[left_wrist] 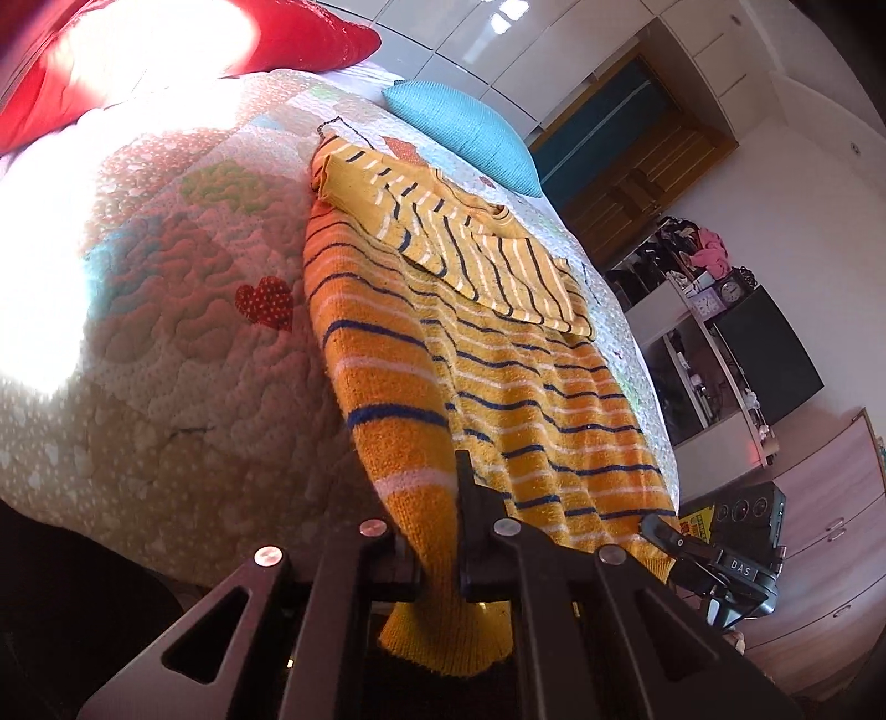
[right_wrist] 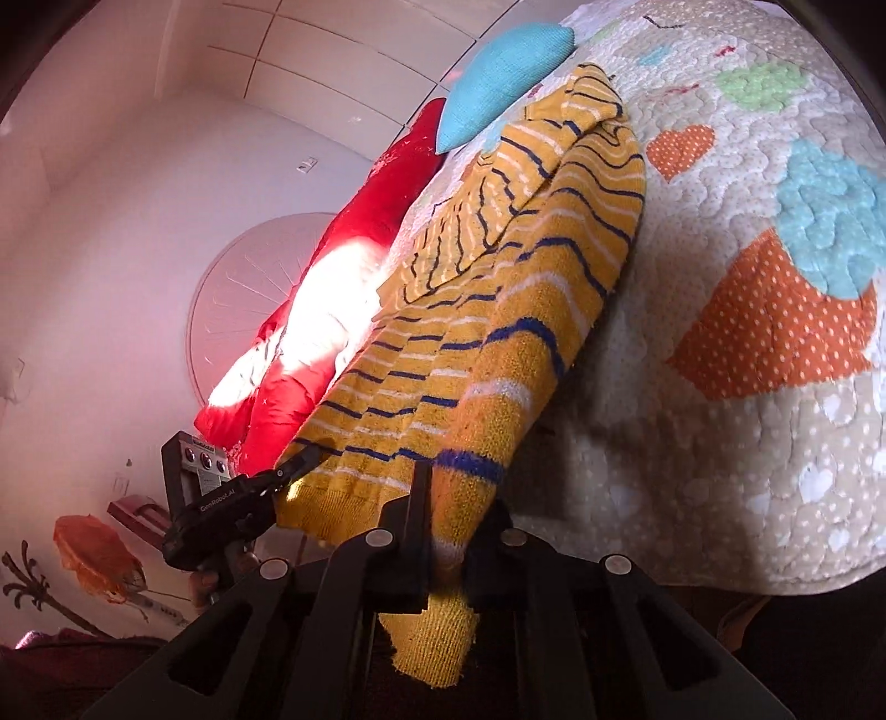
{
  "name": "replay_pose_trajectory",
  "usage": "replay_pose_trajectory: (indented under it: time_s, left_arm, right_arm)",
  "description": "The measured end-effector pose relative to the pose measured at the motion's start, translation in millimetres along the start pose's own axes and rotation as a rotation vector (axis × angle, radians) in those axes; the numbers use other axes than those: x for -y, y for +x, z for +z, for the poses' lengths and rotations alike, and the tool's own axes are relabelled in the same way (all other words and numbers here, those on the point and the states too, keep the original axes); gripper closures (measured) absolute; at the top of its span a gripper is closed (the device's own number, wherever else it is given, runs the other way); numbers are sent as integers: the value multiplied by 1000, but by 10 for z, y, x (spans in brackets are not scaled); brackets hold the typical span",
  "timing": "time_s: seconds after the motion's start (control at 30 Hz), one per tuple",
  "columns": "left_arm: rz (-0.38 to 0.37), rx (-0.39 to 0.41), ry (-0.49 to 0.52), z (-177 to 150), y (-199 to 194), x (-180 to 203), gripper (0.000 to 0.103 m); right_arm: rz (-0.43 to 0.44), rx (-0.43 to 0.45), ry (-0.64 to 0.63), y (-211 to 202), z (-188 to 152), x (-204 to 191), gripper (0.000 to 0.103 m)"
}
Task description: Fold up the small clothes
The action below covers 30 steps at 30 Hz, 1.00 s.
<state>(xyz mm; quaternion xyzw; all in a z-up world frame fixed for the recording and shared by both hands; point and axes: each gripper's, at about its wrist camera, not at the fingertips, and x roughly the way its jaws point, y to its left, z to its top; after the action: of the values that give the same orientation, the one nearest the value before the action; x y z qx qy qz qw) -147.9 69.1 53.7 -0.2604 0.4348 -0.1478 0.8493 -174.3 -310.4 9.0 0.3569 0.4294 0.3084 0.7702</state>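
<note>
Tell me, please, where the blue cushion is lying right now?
The blue cushion lies on the quilt beyond the striped sweater's far end; in the right wrist view it sits beside the red pillow.

A patchwork quilt [left_wrist: 166,343] covers the bed. Red pillow [left_wrist: 183,50] at eleven o'clock, blue cushion [left_wrist: 465,133] at twelve. Clocks [left_wrist: 720,296] on shelves at three o'clock (faces too small to read), beside a dark screen [left_wrist: 775,360].

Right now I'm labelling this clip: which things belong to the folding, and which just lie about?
Job:
yellow knitted sweater with blue and white stripes
left gripper, shut on its hem
right gripper, shut on its hem

Lying about:
turquoise cushion
red pillow
patchwork quilt
</note>
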Motion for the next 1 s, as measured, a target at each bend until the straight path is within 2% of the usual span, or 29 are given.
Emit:
replay_pose_trajectory:
  time_s: [0.13,0.27,0.37,0.47,0.6,0.67,0.8,0.9,1.0]
  left_arm:
    - [27,-21,-34,-29,70,-107,96]
    - [6,18,-57,237,18,-181,96]
    - [3,76,-20,588,-2,-96,96]
    - [-1,127,34,1062,80,69,96]
    - [49,172,127,1710,355,304,95]
    - [75,158,123,2051,599,322,95]
    - [152,78,103,2587,1232,228,95]
    - [211,8,87,2806,1632,128,95]
    - [207,-27,62,2921,1822,52,95]
  right_arm:
    - [-10,-5,18,1,34,74,93]
    - [-19,21,-70,-38,319,-125,93]
    - [-23,51,-151,0,687,-362,93]
    - [-65,93,-237,130,1137,-599,93]
    - [-107,131,-293,398,1838,-743,93]
    - [-149,139,-276,646,2213,-717,93]
    - [-208,128,-172,1051,2795,-400,93]
    - [-260,119,-112,1281,3065,-145,93]
    - [-270,104,-51,1438,3265,85,91]
